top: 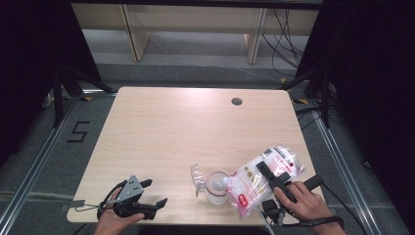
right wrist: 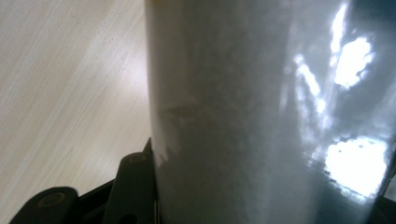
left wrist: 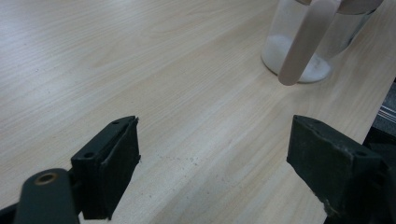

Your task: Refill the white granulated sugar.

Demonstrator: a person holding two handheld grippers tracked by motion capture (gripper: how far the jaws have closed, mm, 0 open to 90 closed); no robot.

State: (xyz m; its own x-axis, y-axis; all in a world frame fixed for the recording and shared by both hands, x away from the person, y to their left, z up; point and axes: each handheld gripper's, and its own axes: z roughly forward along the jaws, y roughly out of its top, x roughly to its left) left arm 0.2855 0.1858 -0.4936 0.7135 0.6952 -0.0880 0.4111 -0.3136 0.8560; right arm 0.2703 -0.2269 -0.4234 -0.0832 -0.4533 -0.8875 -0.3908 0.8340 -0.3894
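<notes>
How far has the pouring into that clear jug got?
Some white powder already lies in the jug. The right gripper holds the bag tipped over its mouth, pouring. The bag looks mostly full, so most remains. The left gripper rests open nearby.

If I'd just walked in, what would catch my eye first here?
Probably the shiny bag of white grains at the table's near right, clamped in the right gripper and tipped toward a clear jug with white powder at its bottom. At near left, the left gripper rests open, holding nothing.

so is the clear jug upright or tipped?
Upright. The clear jug stands on its base on the table, with white powder lying level in the bottom.
</notes>
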